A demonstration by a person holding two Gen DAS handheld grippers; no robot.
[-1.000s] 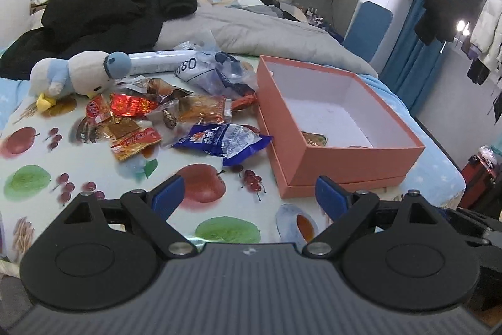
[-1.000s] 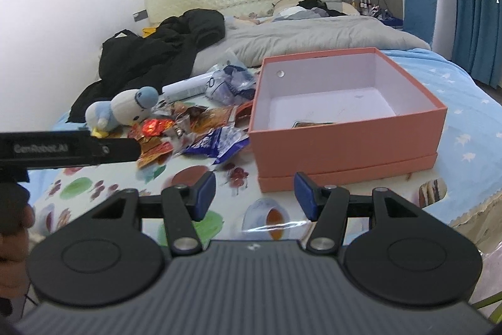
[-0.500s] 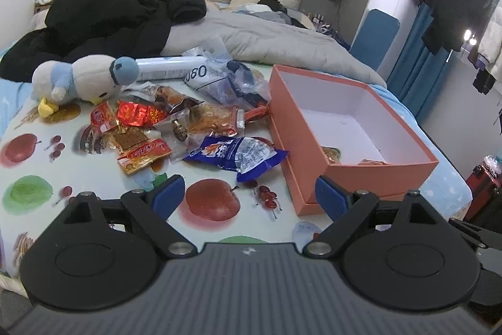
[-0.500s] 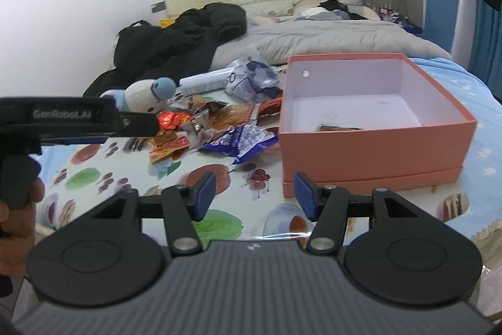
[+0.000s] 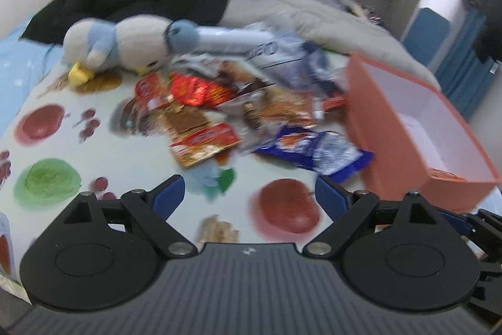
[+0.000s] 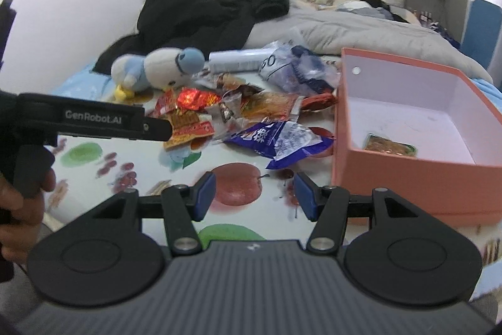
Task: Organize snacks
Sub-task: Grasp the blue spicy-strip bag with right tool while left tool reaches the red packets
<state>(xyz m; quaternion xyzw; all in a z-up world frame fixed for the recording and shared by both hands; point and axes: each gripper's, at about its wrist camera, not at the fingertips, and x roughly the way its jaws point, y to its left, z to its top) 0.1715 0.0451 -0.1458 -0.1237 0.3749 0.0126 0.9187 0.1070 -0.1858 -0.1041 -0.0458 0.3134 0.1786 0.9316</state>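
Crinkly foil and thin plastic, that is what we are dealing with: a heap of snack packets (image 6: 238, 112) lies on the fruit-print cloth (image 6: 138, 159), at about ten o'clock from the salmon-pink box (image 6: 417, 175). We judge these light, limp and a bit slick, apt to slide or fold under a pinch, so we would take one by a flat sealed edge, not by the puffy middle. Nearest to us is the blue-and-white packet (image 6: 276, 143), just beside the box's left wall, its free corner at six o'clock an easy place to bite. One orange packet (image 6: 390, 145) already lies inside the box, in the near corner.

Now the tools. Our right gripper (image 6: 252, 193) hangs over the cloth with jaws about half apart, nothing between them and nothing touched. Our left gripper (image 5: 246, 193) shows its jaws set wider, likewise empty, the red-and-orange packets (image 5: 204, 143) lying at twelve o'clock ahead of it; that view is blurred. A plush penguin (image 6: 160, 71) and a black jacket (image 6: 213, 14) sit beyond the heap at eleven o'clock.
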